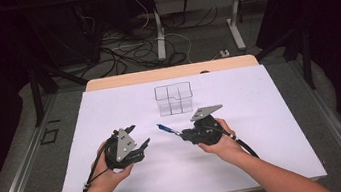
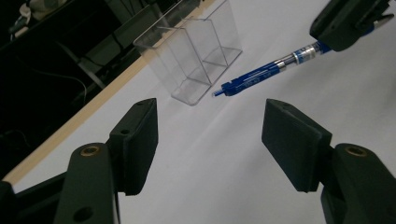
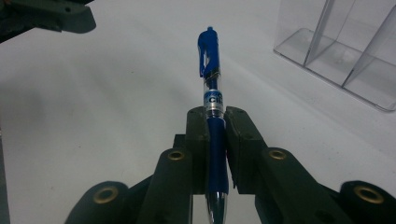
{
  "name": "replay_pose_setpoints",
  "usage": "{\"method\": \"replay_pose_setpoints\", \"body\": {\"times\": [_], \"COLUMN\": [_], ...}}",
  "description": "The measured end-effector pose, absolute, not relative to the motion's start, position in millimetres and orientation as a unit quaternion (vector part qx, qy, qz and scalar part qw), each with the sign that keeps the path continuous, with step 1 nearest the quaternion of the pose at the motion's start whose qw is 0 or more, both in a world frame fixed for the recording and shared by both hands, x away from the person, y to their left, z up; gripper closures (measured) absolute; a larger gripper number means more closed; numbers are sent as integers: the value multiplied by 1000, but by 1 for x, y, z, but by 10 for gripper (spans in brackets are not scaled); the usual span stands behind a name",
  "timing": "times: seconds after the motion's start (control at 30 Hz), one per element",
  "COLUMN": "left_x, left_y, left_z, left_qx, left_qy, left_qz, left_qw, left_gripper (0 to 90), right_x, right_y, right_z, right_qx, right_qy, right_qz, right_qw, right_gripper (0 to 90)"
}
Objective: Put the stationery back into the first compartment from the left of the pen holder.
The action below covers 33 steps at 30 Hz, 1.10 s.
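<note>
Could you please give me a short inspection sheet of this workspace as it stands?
Surface: white table top, bare around the work.
Job's things: blue pen held off the surface; clear divided organizer upright, empty.
Clutter: nothing seen.
Grippers: left hand-held gripper open, empty; right hand-held gripper shut on the pen's barrel.
Cables: gripper cable trailing back; floor cables beyond the table.
Surroundings: dark room, desk legs.

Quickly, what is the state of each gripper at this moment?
Left gripper: open, holding nothing.
Right gripper: closed on the blue pen.
</note>
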<state>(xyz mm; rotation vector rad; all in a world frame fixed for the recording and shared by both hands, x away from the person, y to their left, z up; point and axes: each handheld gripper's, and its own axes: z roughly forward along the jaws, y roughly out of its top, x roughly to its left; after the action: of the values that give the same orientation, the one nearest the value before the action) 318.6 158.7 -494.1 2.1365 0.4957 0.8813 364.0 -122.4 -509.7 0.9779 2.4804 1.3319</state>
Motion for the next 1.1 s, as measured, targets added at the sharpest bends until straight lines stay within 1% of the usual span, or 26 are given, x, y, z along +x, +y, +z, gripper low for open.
{"method": "replay_pose_setpoints", "body": {"times": [0.23, 0.33, 0.6, 0.8, 1.0, 1.1], "left_x": [314, 314, 310, 310, 312, 313], "left_y": [137, 131, 115, 108, 102, 99], "left_z": [-499, -501, -508, -514, -519, -520], "left_qx": [853, 861, 859, 855, 861, 863], "left_qy": [112, 80, -3, -30, -43, -48], "left_qz": [390, 389, 436, 451, 444, 441], "left_qw": [327, 317, 268, 254, 244, 240], "left_gripper": [388, 415, 441, 465, 489, 518], "right_x": [364, 364, 365, 364, 365, 365], "right_y": [-122, -121, -122, -121, -118, -115], "right_z": [-509, -510, -510, -509, -506, -503], "right_qx": [327, 327, 329, 327, 322, 317], "right_qy": [829, 830, 830, 831, 836, 840], "right_qz": [446, 445, 444, 443, 438, 435], "right_qw": [81, 80, 77, 74, 69, 66], "right_gripper": [801, 801, 801, 801, 801, 801]}}
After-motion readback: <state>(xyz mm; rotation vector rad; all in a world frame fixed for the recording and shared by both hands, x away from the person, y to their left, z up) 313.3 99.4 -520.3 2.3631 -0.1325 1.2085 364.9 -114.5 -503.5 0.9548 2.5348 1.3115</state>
